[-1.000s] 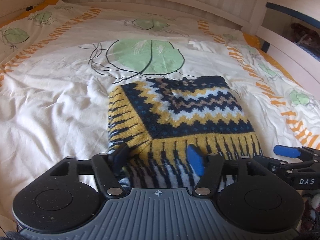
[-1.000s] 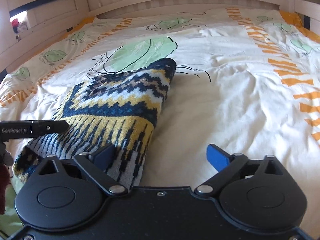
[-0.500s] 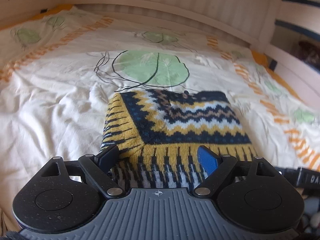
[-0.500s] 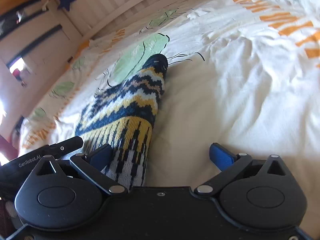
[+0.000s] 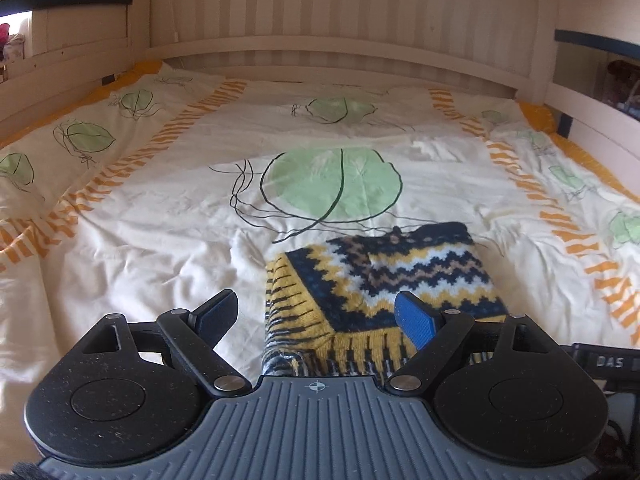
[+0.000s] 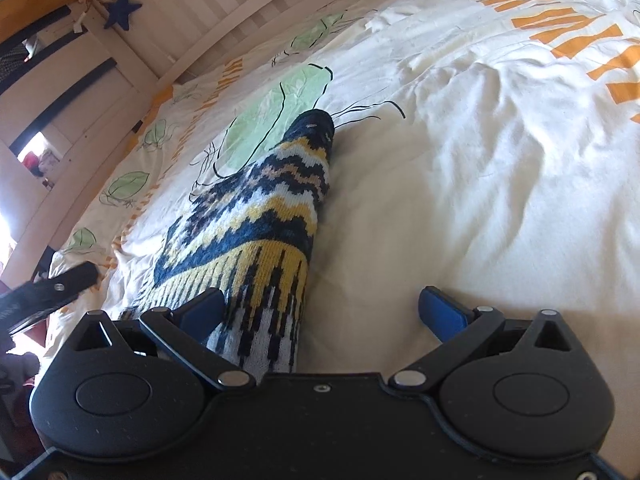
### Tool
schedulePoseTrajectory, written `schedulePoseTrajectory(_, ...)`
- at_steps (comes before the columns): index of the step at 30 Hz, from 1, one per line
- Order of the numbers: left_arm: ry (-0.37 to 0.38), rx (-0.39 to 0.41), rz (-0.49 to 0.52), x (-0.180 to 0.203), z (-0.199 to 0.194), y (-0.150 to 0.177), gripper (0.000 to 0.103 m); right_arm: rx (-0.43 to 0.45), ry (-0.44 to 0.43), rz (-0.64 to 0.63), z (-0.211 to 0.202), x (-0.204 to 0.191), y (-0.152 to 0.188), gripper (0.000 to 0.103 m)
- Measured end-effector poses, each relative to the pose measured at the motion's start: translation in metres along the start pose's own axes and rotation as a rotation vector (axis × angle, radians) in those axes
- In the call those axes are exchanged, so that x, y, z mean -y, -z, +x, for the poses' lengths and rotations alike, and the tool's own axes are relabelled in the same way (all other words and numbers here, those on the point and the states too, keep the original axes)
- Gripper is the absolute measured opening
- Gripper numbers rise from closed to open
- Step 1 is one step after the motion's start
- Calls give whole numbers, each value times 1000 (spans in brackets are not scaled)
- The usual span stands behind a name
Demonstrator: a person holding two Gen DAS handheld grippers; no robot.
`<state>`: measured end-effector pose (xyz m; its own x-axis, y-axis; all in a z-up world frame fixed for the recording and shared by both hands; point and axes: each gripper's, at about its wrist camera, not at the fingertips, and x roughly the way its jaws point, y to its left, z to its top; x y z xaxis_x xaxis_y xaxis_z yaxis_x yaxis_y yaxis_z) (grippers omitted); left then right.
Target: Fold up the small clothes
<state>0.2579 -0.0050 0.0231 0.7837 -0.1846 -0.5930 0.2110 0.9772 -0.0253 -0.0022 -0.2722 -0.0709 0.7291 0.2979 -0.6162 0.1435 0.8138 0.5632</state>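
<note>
A small knitted garment (image 5: 384, 280) with navy, yellow, white and tan zigzags lies folded on the bed. It also shows in the right wrist view (image 6: 260, 232). My left gripper (image 5: 316, 316) is open, its fingers straddling the garment's near left corner just above it. My right gripper (image 6: 324, 312) is open at the garment's near right edge, its left finger (image 6: 204, 308) over the knit and its right finger (image 6: 440, 308) over bare sheet. Neither holds anything. The garment's near hem is hidden behind the gripper bodies.
The bed sheet (image 5: 160, 240) is cream with green leaves and orange stripes. A white slatted headboard (image 5: 340, 20) stands at the far end and wooden rails run along both sides. The left gripper's tip (image 6: 52, 284) shows at the left of the right wrist view.
Both grippers have pulled back and lifted from the garment. The left jaws have opened wider and shifted left. The right gripper has tilted clockwise.
</note>
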Motion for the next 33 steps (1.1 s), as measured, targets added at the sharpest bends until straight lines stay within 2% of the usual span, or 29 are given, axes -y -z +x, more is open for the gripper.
schedulePoseTrajectory(4,-8,-12,-56,-6,-14,-4,85,34,61,-33,-11,-10,-1,102)
schedulePoseTrajectory(9,-81,-45,-83,-14,-26,-6,85,121,156,-174,-35,-38,-2,102)
schedulePoseTrajectory(13,-157,-129,-41,-14,-27,-2,85,187,216,-269,-54,-62,0,102)
schedulePoseTrajectory(15,-178,-169,-22,-12,-27,3,85,203,209,-293,-63,-70,0,102)
schedulePoseTrajectory(18,-170,-209,-24,-12,-29,12,85,197,180,-291,-74,-76,0,102)
schedulePoseTrajectory(23,-161,-281,-34,-10,-29,26,85,125,126,-277,-83,-82,6,102)
schedulePoseTrajectory(26,-151,-308,-50,-9,-30,34,85,102,132,-286,-86,-86,14,102)
schedulePoseTrajectory(33,-195,-315,-52,-4,-39,47,85,100,191,-343,-94,-96,29,102)
